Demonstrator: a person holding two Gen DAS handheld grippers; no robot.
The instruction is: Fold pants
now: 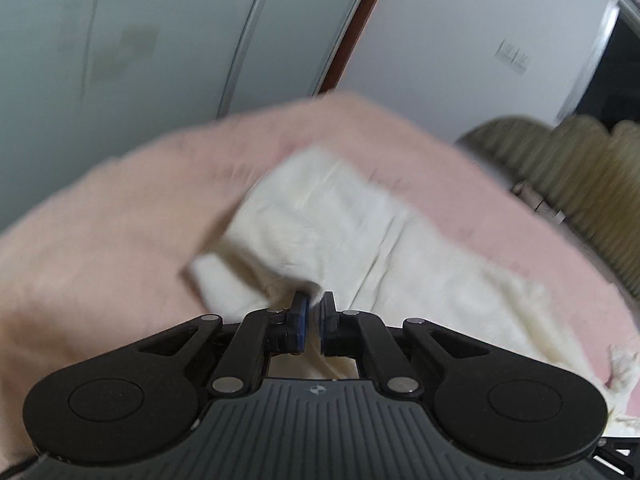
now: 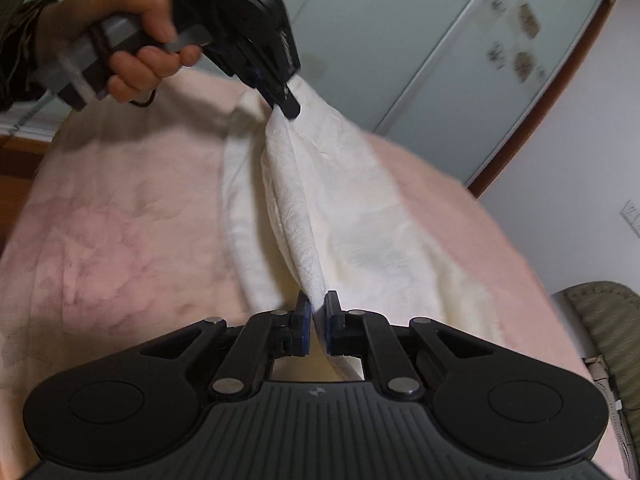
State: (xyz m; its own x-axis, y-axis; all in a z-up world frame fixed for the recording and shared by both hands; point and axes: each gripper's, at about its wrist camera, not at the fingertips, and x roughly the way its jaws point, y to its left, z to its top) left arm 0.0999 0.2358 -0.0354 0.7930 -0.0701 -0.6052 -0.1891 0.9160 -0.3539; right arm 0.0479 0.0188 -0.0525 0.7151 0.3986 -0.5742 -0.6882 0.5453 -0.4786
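Right wrist: both the right gripper (image 2: 316, 308) and left gripper (image 2: 289, 110) pinch the cream pants (image 2: 360, 216) above the pink bed (image 2: 120, 216).

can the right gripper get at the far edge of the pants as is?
Probably not: the right gripper is shut on the near fold of the pants, and the left gripper already clamps the far end.

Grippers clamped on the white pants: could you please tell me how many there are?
2. The right gripper grips the white pants at the near end; the left gripper grips the far end, lifted above the pink bedspread.
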